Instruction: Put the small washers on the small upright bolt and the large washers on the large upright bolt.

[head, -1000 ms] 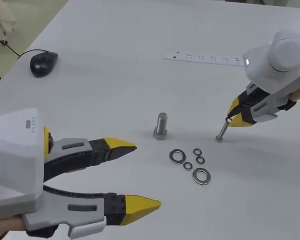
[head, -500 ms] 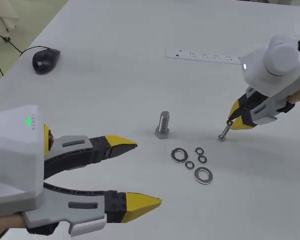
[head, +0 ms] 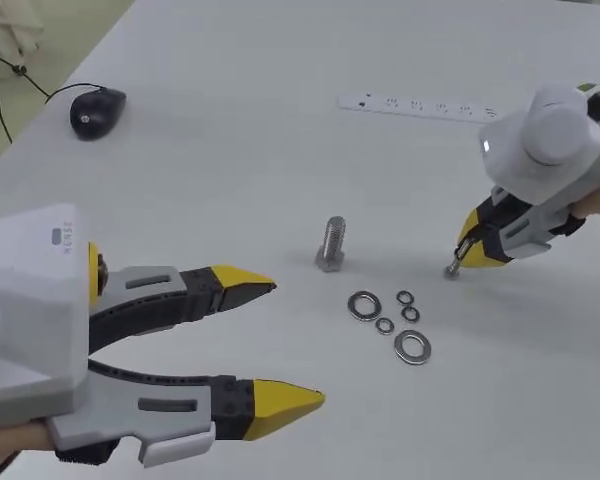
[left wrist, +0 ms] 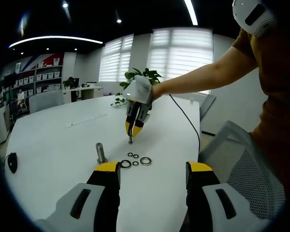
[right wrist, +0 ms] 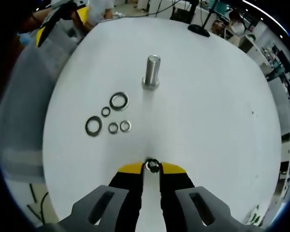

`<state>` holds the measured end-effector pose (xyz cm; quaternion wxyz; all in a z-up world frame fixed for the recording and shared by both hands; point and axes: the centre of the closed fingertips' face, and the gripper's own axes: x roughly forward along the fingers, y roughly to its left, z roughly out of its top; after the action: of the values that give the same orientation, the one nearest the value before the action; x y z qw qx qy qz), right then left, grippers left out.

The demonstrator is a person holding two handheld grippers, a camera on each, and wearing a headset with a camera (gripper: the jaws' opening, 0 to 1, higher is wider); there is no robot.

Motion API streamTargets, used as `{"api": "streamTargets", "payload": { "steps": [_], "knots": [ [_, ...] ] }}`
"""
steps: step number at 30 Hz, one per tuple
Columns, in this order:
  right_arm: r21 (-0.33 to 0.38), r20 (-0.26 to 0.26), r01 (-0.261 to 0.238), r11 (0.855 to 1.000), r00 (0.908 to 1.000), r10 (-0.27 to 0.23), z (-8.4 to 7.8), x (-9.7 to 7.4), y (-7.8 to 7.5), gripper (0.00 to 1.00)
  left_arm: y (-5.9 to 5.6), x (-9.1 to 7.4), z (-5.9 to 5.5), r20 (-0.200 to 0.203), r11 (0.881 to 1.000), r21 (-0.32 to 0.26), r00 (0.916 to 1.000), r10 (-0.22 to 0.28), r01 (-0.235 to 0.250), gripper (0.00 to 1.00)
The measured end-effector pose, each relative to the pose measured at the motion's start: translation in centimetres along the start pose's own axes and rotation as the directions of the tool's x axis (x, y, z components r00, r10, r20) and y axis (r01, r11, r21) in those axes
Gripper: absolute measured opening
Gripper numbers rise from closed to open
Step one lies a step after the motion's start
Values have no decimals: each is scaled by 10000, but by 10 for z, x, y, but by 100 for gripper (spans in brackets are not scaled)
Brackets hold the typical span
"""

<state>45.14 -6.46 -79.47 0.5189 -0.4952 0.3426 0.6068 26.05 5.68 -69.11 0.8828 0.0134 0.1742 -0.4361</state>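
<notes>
Our left claw hangs low over the near part of the white table. Its yellow-tipped jaws are spread wide with nothing between them, well short of the parts.

Our right claw points steeply down at the small bolt, which stands on the table to the right of the washers. In the right gripper view the jaws are drawn almost together, pinching a tiny ring that looks like a small washer. We call it the pinched washer, and it sits right at the bolt's top. We cannot tell whether it is already threaded over the bolt.

The large bolt stands upright on its head near the middle of the table, bare, with no washer on it.

Five loose washers lie flat in a cluster between the two bolts, slightly nearer to us. The first large washer is closest to the large bolt, and the second large washer lies nearest us. The three small washers are grouped between them, close together.

A computer mouse rests far to the left, and a white power strip lies along the far side.
</notes>
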Motion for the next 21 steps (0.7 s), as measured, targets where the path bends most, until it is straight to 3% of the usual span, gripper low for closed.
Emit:
{"api": "streamTargets", "payload": {
  "steps": [21],
  "knots": [
    [133,-133,-214,9997,9997,216,-12,17,7,13,5,2,-2,-8,9999,-57,10000,83,-83,53]
  ]
}}
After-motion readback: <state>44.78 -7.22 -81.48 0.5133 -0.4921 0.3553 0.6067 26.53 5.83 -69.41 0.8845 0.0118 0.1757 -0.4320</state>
